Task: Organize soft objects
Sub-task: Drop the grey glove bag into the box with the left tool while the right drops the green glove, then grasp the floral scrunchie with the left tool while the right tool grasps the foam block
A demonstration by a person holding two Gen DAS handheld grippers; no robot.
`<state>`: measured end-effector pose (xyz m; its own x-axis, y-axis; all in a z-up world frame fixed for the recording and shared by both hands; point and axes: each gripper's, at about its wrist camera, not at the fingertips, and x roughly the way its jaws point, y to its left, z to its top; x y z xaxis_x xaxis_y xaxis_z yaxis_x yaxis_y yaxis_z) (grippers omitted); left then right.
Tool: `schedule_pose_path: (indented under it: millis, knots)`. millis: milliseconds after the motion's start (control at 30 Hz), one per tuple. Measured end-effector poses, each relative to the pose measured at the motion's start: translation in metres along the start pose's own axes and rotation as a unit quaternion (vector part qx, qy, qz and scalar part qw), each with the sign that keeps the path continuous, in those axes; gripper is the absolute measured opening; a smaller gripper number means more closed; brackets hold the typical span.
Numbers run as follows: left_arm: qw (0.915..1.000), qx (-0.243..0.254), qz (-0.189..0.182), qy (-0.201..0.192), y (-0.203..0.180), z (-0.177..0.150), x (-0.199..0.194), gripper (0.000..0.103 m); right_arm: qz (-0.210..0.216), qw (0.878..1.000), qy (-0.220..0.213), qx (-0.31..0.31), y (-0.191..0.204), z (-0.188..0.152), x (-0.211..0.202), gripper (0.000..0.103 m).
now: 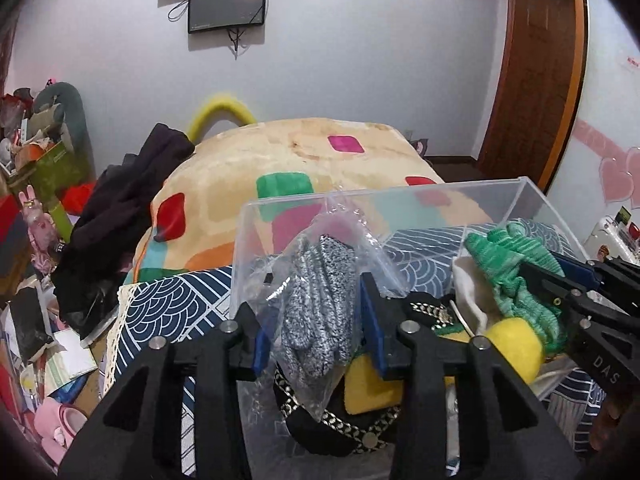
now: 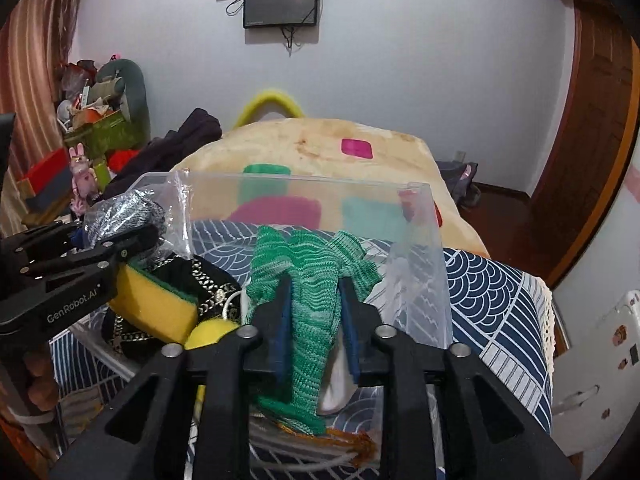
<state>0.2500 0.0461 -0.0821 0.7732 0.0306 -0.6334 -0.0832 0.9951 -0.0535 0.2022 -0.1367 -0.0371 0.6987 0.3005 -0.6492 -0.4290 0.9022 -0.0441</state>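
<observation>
Item count: one clear plastic box (image 2: 304,184); one green knit cloth (image 2: 316,280); one bagged grey knit item (image 1: 320,300); two yellow sponges (image 2: 160,300), centre left; one black patterned band (image 1: 328,428); two wall screens (image 2: 282,2), upper centre.

Between the left jaws: bagged grey knit glove (image 1: 320,304), filling the gap. Between the right jaws: green knit cloth (image 2: 312,304). Ahead of both, the clear bin wall (image 1: 420,208) blocks passage; below, sponge (image 1: 372,384) and black band (image 1: 332,428) crowd the floor.
</observation>
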Motion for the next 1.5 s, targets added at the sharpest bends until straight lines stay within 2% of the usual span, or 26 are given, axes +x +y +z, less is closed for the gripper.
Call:
schedule_pose_path:
  millis: [67,133,267,433,500,600,667,700,733,867,1200,1300,1500]
  knots:
    - [1.0,0.001,-0.005,-0.002,-0.001,0.0,-0.005,0.062,-0.004,1.0,-0.003,-0.003,-0.001,0.0,-0.006,0.031]
    - [0.9999,0.006,0.004,-0.015,-0.003,0.0,-0.014,0.068,-0.004,1.0,-0.01,-0.004,-0.001,0.0,-0.014,0.042]
    - [0.9988,0.029,0.018,-0.036,-0.01,0.0,-0.031,0.083,-0.004,1.0,-0.031,-0.001,0.0,0.0,-0.03,0.057]
    - [0.9969,0.049,0.017,-0.059,-0.017,-0.005,-0.059,0.09,-0.005,0.998,-0.062,0.002,0.001,-0.002,-0.062,0.08]
    - [0.9969,0.045,0.01,-0.063,-0.017,-0.007,-0.07,0.094,-0.003,0.998,-0.069,0.004,0.001,-0.002,-0.069,0.085]
    - [0.9969,0.037,0.002,-0.07,-0.016,-0.011,-0.084,0.095,-0.001,0.997,-0.077,0.007,0.001,-0.007,-0.081,0.086]
    - [0.9967,0.034,-0.002,-0.074,-0.014,-0.015,-0.097,0.098,0.005,0.997,-0.077,0.015,0.001,-0.012,-0.087,0.093]
    - [0.9966,0.033,-0.003,-0.075,-0.013,-0.017,-0.102,0.099,0.006,0.997,-0.078,0.018,0.001,-0.014,-0.087,0.101]
    - [0.9965,0.032,-0.003,-0.077,-0.011,-0.02,-0.107,0.1,0.009,0.996,-0.08,0.024,0.002,-0.018,-0.09,0.103]
    - [0.9966,0.025,-0.005,-0.078,-0.005,-0.036,-0.124,0.101,0.035,0.997,-0.055,0.032,0.012,-0.036,-0.085,0.103]
    - [0.9989,0.036,-0.001,-0.029,0.01,-0.096,-0.137,0.101,0.05,0.998,0.033,0.03,0.042,-0.083,-0.058,0.103]
    - [0.9993,0.033,-0.003,-0.016,0.014,-0.109,-0.135,0.101,0.045,0.997,0.056,0.013,0.054,-0.093,-0.052,0.103]
    - [0.9996,0.008,-0.023,0.011,0.021,-0.129,-0.129,0.101,0.032,0.996,0.074,-0.023,0.067,-0.106,-0.042,0.103]
